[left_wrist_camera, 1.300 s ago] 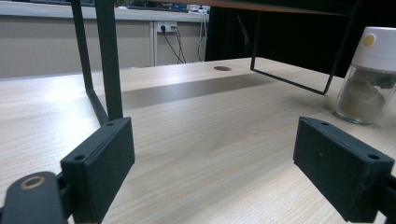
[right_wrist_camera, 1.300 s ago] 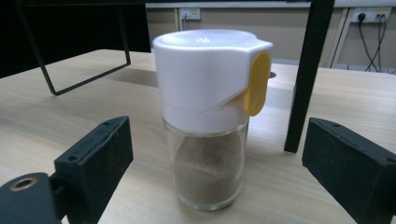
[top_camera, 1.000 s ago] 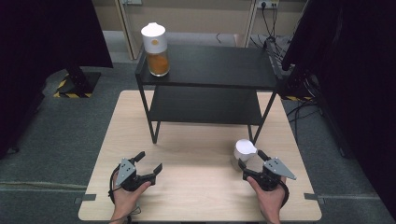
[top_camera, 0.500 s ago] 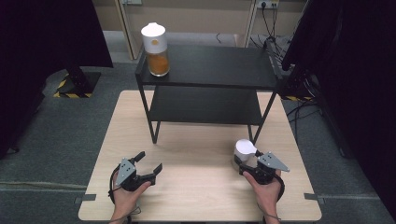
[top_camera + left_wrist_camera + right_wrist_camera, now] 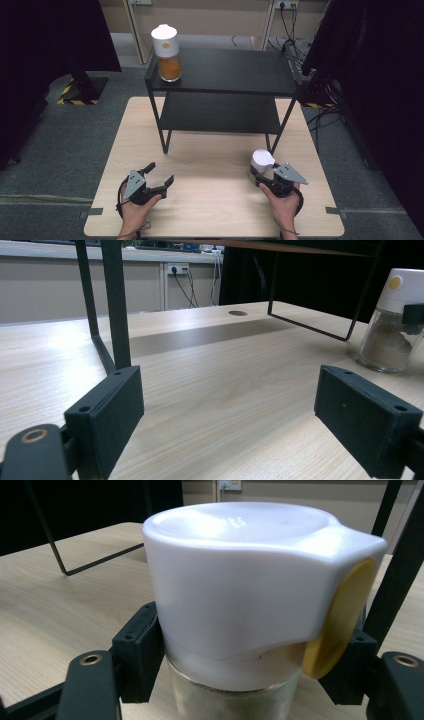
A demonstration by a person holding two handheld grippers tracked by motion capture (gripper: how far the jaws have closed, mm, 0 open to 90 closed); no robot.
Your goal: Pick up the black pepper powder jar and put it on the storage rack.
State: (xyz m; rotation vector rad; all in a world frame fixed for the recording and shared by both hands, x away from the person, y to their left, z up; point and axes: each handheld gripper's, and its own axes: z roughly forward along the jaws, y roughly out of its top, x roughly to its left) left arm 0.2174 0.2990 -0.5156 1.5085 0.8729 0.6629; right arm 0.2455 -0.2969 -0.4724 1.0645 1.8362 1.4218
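A glass spice jar [image 5: 261, 160] with a white cap and pale powder inside stands on the wooden table [image 5: 215, 200], near the front right. My right gripper [image 5: 260, 173] is shut on it. Its jaws have just been closing, and the pads [image 5: 140, 650] press the glass just under the white cap [image 5: 240, 595]. My left gripper [image 5: 160, 172] rests open at the front left with nothing between its fingers [image 5: 107, 415]. From the left gripper view the jar [image 5: 392, 322] stands far to the right.
A black two-level metal shelf [image 5: 225, 70] stands at the back of the table. On its top left corner is a second jar [image 5: 166, 46] with a white cap and orange contents. The shelf's legs [image 5: 114, 300] rise just ahead of the left gripper.
The right gripper's jaws have closed around the jar, and the hand has shifted slightly toward it. The left gripper has stayed still.
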